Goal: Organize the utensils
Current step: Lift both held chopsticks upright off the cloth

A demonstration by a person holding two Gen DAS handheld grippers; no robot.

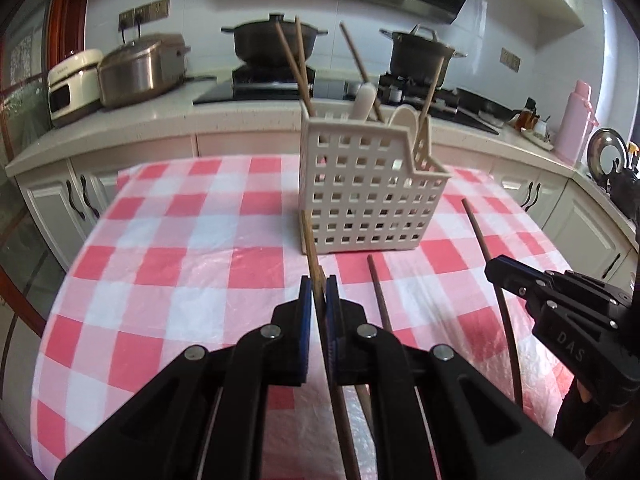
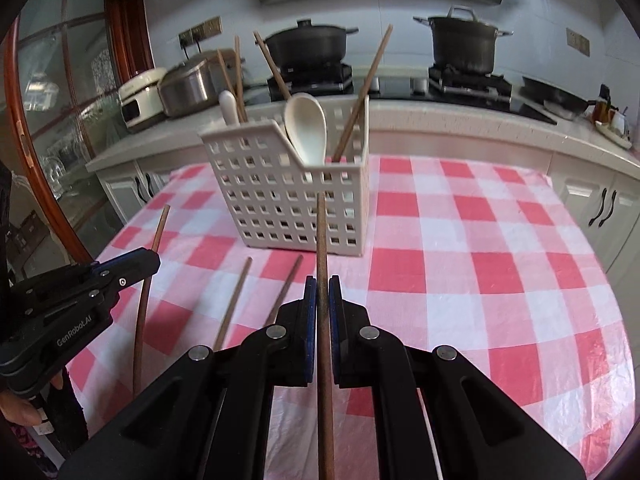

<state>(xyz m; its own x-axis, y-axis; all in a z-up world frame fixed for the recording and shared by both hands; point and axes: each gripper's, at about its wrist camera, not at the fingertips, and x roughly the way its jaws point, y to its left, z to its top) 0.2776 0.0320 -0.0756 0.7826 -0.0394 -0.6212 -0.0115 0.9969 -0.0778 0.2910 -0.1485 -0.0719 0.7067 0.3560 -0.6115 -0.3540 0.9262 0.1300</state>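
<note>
A white slotted utensil basket [image 1: 360, 200] [image 2: 280, 200] stands on the checked tablecloth, with several chopsticks and white spoons [image 2: 306, 128] upright in it. My left gripper [image 1: 319, 282] [image 2: 154, 258] is shut on a light brown chopstick [image 1: 310, 240] [image 2: 150, 280], held above the cloth and pointing at the basket. My right gripper [image 2: 322, 280] [image 1: 494, 268] is shut on a dark brown chopstick [image 2: 321, 232] [image 1: 480, 236], also off the cloth, its tip near the basket's front wall. Two loose chopsticks [image 2: 236, 300] [image 2: 288, 284] lie on the cloth between the grippers; the left wrist view shows one chopstick [image 1: 380, 296].
The red-and-white checked cloth [image 1: 180, 260] [image 2: 480, 260] covers the table. Behind it runs a kitchen counter with two dark pots [image 1: 276, 40] [image 1: 420, 52] on a stove, a steel cooker [image 1: 140, 68] and a pink flask [image 1: 576, 120]. A person's hand [image 2: 24, 404] holds the left gripper.
</note>
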